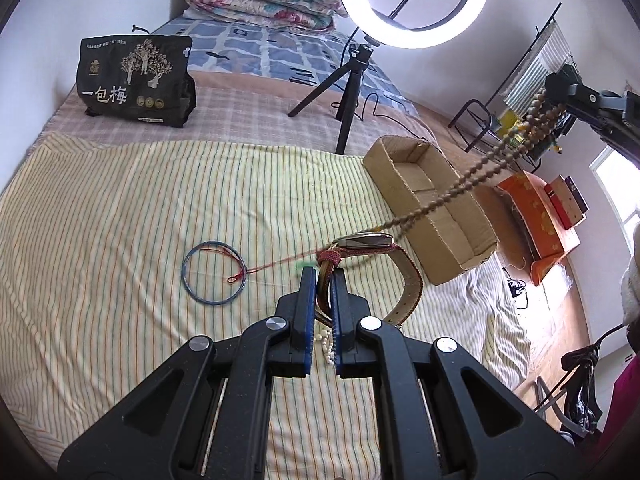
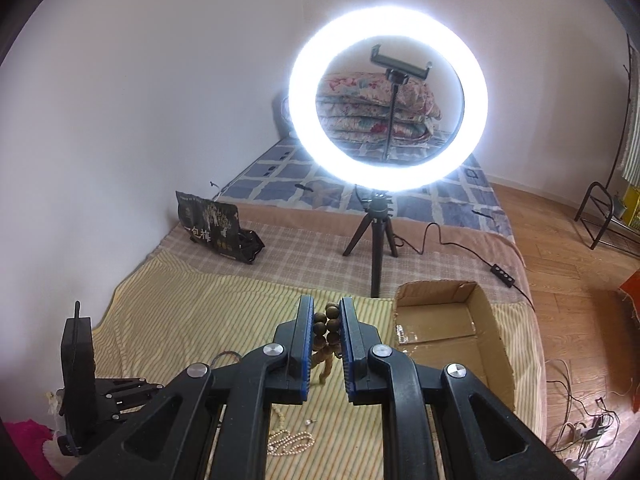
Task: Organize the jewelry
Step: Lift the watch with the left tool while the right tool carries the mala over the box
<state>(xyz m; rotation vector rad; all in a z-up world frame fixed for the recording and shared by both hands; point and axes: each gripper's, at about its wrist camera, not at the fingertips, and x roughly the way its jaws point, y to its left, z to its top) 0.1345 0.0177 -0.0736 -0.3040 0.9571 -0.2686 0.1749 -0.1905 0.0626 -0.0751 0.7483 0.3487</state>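
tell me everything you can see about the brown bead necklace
The brown bead necklace is a long strand of round, matte, wood-looking beads. The right gripper is shut on a bunch of beads, holding them up in the air. From there a doubled strand runs taut, slanting over the cardboard box, down toward the watch pinched in the left gripper, apparently snagged there.

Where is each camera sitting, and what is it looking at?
Left wrist: on the left gripper, low over the striped sheet, facing the watch it pinches; its black fingers show.
Right wrist: on the right gripper, raised, facing the ring light, clamping wooden beads.
Both show the cardboard box, ring light and pearl necklace.
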